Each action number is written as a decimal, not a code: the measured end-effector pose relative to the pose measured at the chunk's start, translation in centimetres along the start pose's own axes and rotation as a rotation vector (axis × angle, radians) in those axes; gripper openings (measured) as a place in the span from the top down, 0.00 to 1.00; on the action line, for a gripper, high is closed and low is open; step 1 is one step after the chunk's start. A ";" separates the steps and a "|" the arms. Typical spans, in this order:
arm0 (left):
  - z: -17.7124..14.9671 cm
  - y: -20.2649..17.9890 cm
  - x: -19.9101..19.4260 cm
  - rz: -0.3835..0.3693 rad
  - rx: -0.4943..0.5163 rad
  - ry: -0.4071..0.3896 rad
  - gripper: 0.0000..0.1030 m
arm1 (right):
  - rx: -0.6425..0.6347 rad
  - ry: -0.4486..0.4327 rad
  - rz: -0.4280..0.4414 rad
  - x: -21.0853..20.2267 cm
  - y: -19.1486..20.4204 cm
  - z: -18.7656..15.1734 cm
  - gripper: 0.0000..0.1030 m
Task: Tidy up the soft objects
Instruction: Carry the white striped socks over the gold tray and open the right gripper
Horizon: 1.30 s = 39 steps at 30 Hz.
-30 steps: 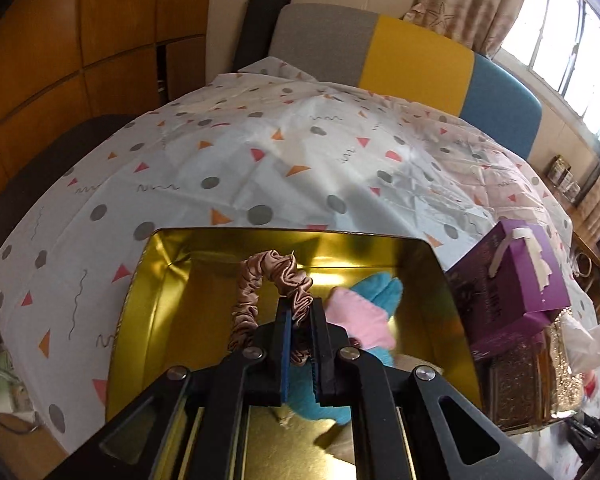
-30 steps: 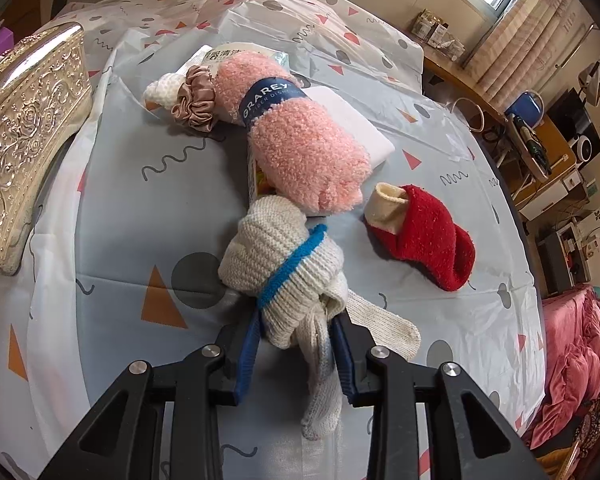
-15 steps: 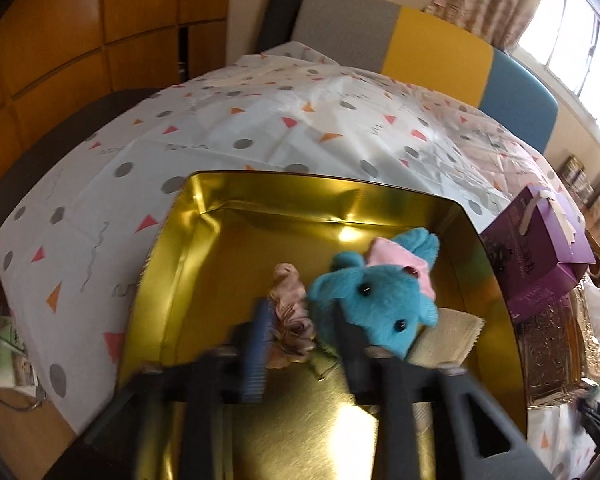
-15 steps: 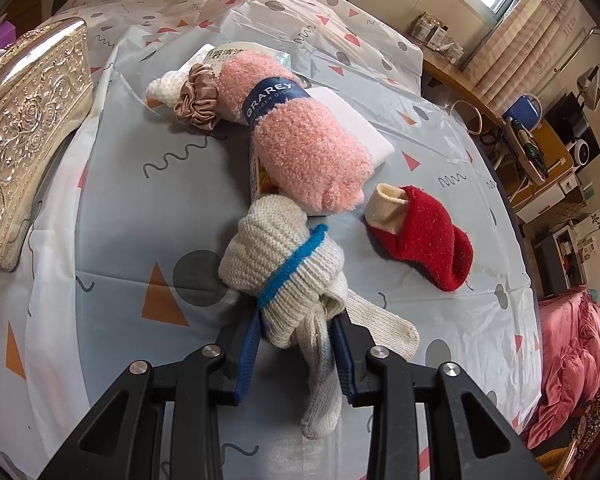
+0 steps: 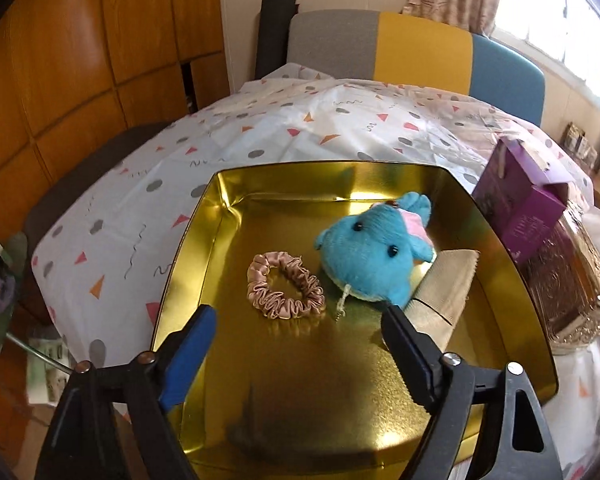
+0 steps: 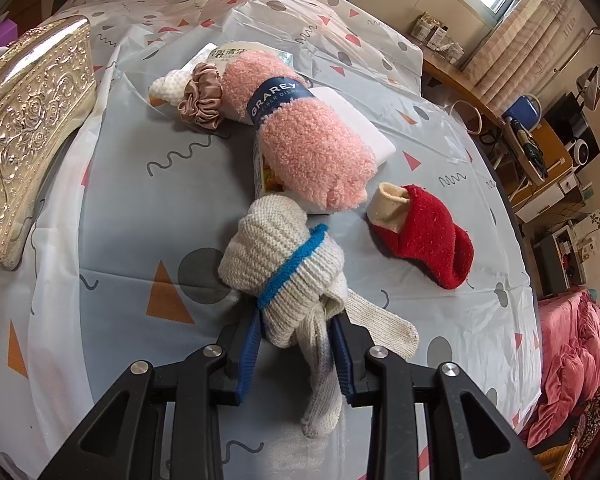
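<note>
Since a second ago our left gripper (image 5: 296, 334) has let go of the pink scrunchie (image 5: 286, 290): its jaws have just been opening and now stand wide with nothing between them, and the scrunchie lies flat on the floor of the gold tin (image 5: 188, 240), just beside the blue plush toy (image 5: 374, 250). Our right gripper (image 6: 294, 340) has not shifted; its pads pinch the knotted cream sock bundle (image 6: 284, 260) on the patterned tablecloth (image 6: 120, 200). We judge the drop done, so next we should draw the left gripper back clear of the tin wall. Then we lift the bundle by its knot, keeping the loose tail from dragging. Beyond it wait the pink fuzzy roll (image 6: 304, 132), a second scrunchie (image 6: 202, 98) and the red sock (image 6: 424, 232).
</note>
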<state>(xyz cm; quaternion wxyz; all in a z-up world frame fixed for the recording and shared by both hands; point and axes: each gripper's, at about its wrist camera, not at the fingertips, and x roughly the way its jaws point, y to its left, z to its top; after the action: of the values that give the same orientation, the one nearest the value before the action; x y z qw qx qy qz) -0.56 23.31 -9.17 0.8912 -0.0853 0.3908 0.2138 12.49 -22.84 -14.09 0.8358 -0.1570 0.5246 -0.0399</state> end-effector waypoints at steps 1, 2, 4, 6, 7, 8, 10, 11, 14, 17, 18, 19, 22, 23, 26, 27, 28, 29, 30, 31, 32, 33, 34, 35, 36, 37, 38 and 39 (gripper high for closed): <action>0.0 -0.1 -0.3 -0.006 0.000 -0.001 0.14 | -0.005 -0.001 0.003 0.0 0.1 0.0 0.69; 0.0 -0.3 -0.5 -0.012 -0.002 -0.003 0.14 | -0.009 -0.001 0.005 0.0 0.1 0.0 0.69; 0.0 -0.5 -1.1 -0.025 0.002 -0.010 0.12 | -0.009 0.001 0.018 -0.2 0.2 0.0 0.69; 0.0 -0.8 -1.6 -0.037 0.010 -0.020 0.12 | -0.011 0.006 0.040 -0.4 0.4 0.0 0.69; 0.0 -1.0 -1.9 -0.040 0.014 -0.025 0.12 | -0.015 0.007 0.048 -0.5 0.5 -0.1 0.69; 0.0 -1.1 -2.2 -0.041 0.019 -0.030 0.12 | -0.020 0.009 0.056 -0.6 0.7 -0.1 0.69; 0.0 -1.3 -2.7 -0.053 0.027 -0.039 0.12 | -0.029 0.015 0.073 -0.9 1.1 -0.1 0.69; 0.0 -1.4 -3.0 -0.056 0.029 -0.045 0.12 | -0.034 0.018 0.081 -1.0 1.4 -0.1 0.69; 0.0 -1.6 -3.5 -0.073 0.037 -0.058 0.12 | -0.024 0.032 0.122 -1.5 2.0 -0.1 0.69; 0.0 -1.9 -3.8 -0.080 0.046 -0.063 0.12 | -0.004 0.037 0.160 -2.0 2.5 -0.1 0.70; 0.0 -2.0 -3.9 -0.082 0.049 -0.064 0.12 | 0.013 0.036 0.182 -2.2 2.6 -0.1 0.71; 0.0 -2.1 -3.9 -0.083 0.050 -0.064 0.12 | 0.030 0.033 0.210 -2.5 2.6 -0.1 0.71; -0.1 -2.1 -3.9 -0.087 0.050 -0.061 0.12 | 0.055 -0.010 0.253 -4.2 2.9 0.0 0.72; -0.1 -2.1 -3.9 -0.086 0.051 -0.061 0.12 | 0.058 -0.030 0.262 -4.9 3.1 0.0 0.72; -0.2 -2.2 -3.7 -0.089 0.049 -0.054 0.12 | 0.063 -0.090 0.309 -7.3 3.6 0.5 0.72; -0.2 -2.2 -3.7 -0.088 0.050 -0.054 0.12 | 0.056 -0.118 0.330 -8.2 3.8 0.7 0.72; -0.2 -2.2 -3.6 -0.085 0.050 -0.053 0.12 | 0.043 -0.147 0.348 -9.3 4.2 1.0 0.72; -0.3 -2.2 -3.6 -0.085 0.049 -0.053 0.12 | 0.029 -0.171 0.364 -10.2 4.6 1.4 0.72; -0.3 -2.1 -3.6 -0.085 0.046 -0.054 0.12 | 0.016 -0.196 0.379 -11.3 5.2 1.7 0.72; -0.3 -2.0 -3.6 -0.084 0.043 -0.055 0.12 | -0.001 -0.220 0.397 -12.3 5.8 2.1 0.72; -0.3 -1.9 -3.5 -0.083 0.040 -0.053 0.12 | -0.022 -0.244 0.421 -13.4 6.6 2.5 0.72; -0.3 -1.8 -3.5 -0.081 0.035 -0.055 0.12 | -0.041 -0.265 0.446 -14.4 7.6 2.7 0.72; -0.3 -1.6 -3.5 -0.077 0.031 -0.057 0.12 | -0.065 -0.280 0.471 -15.4 8.6 3.0 0.72; -0.2 -1.4 -3.5 -0.071 0.024 -0.058 0.12 | -0.096 -0.291 0.499 -16.3 9.9 3.2 0.72; -0.1 -1.1 -3.5 -0.069 0.019 -0.058 0.12 | -0.123 -0.305 0.519 -17.3 11.4 3.5 0.72; 0.0 -0.8 -3.5 -0.066 0.011 -0.061 0.12 | -0.152 -0.317 0.544 -18.2 12.8 3.6 0.72; 0.0 -0.5 -3.5 -0.060 0.002 -0.065 0.12 | -0.187 -0.318 0.576 -19.0 14.4 3.8 0.71; 0.1 -0.1 -3.6 -0.054 -0.008 -0.069 0.12 | -0.220 -0.316 0.601 -19.7 16.0 3.7 0.71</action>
<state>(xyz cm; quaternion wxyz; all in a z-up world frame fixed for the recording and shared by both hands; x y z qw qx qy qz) -2.60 22.15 -6.49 0.9093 -0.0922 0.3563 0.1940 5.45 -2.28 -0.49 0.8593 -0.0890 0.4125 0.2891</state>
